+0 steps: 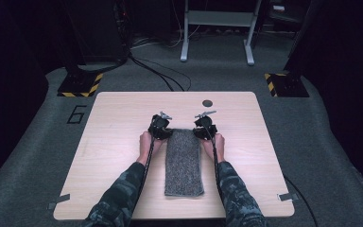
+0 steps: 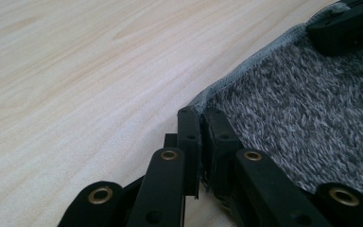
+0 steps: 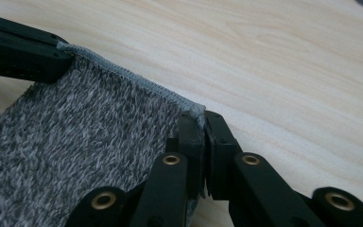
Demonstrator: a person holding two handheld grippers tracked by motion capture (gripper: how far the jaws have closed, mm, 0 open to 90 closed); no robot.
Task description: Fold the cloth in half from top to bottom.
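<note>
- A grey fluffy rectangular towel lies flat on the light wooden table, in the middle of it, with its long side running from the near edge toward the far side.
- The left gripper sits at the far left corner of the towel, held by the person's left hand.
- In the left gripper view, the two black jaws of the left gripper are closed together, and the hemmed corner of the towel is pinched between their tips.
- The right gripper sits at the far right corner of the towel, held by the right hand.
- In the right gripper view, the jaws of the right gripper are also closed tight, with the light grey stitched edge of the towel caught between them.
- Each gripper view also shows the other gripper at the opposite far corner of the towel.
- Both grippers are low, at the table surface, and the far edge of the towel runs straight between them.
- The forearms in camouflage sleeves come from the near side, one on each side of the towel.
- A small dark round disc is on the table, farther than the grippers and well apart from the towel.
</note>
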